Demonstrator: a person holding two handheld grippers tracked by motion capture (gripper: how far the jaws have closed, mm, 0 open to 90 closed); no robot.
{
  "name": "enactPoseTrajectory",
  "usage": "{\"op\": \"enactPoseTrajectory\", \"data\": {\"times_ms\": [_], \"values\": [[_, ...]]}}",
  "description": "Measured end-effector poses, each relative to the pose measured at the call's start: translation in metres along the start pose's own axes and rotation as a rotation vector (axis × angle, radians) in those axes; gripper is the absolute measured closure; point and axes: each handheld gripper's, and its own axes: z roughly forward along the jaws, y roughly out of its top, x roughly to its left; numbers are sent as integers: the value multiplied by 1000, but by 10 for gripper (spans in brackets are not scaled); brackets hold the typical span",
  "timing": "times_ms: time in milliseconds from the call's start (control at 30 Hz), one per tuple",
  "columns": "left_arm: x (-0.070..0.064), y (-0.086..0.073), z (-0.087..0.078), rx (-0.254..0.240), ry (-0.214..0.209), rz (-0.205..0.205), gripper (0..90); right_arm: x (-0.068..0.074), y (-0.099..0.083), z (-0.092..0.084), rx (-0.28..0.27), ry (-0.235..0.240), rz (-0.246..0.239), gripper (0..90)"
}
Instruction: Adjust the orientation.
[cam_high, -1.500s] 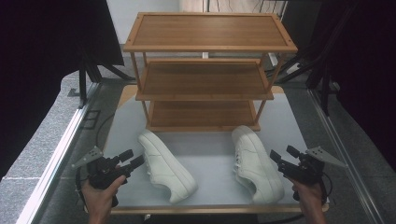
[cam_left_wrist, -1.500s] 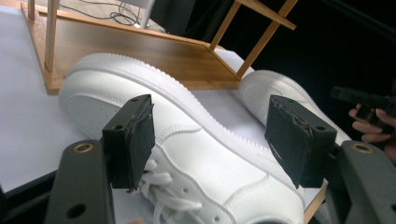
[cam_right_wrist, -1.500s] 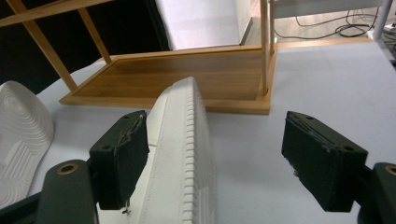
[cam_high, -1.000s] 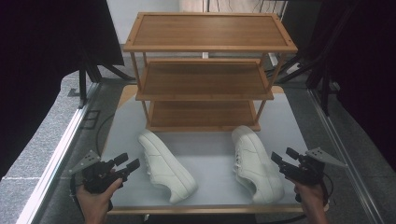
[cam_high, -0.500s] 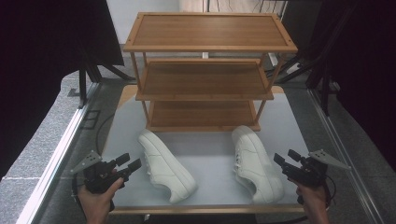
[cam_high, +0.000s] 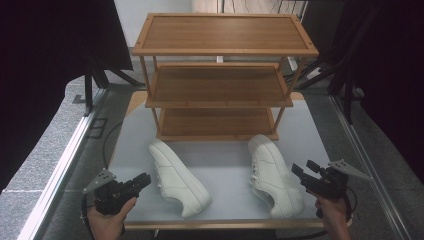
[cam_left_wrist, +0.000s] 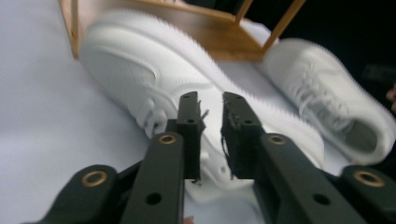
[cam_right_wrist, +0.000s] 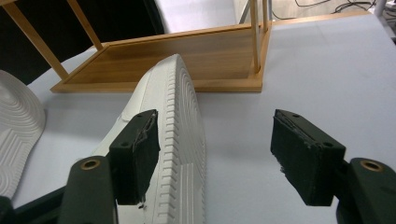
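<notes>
2 white shoes (cam_high: 177, 176) on table (cam_high: 225, 165), left gripper (cam_high: 141, 181) jaws just narrowed, nothing between, right gripper (cam_high: 306, 170) spread wide.

Even, soft light; dark surrounds.
Your left gripper view blurs the near shoe (cam_left_wrist: 154, 79); the table (cam_high: 225, 165) shows faint shadows, no glare.

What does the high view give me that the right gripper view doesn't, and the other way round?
High view: the whole three-shelf rack, the full outlines of the left shoe and right shoe, and the right gripper from outside, beside the right shoe. Right gripper view: the right shoe's ribbed sole close up, with the open fingers holding nothing. Shared: both shoes, the rack's bottom shelf, the table.
</notes>
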Motion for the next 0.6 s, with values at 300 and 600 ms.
{"op": "enactPoseTrajectory", "data": {"times_ms": [300, 600], "values": [[-19, -27, 1, 63, -15, -5, 867, 1, 0, 2, 7, 5, 1, 336], [-27, -48, 14, 131, -42, -9, 898, 3, 0, 2, 3, -6, -1, 337]]}}
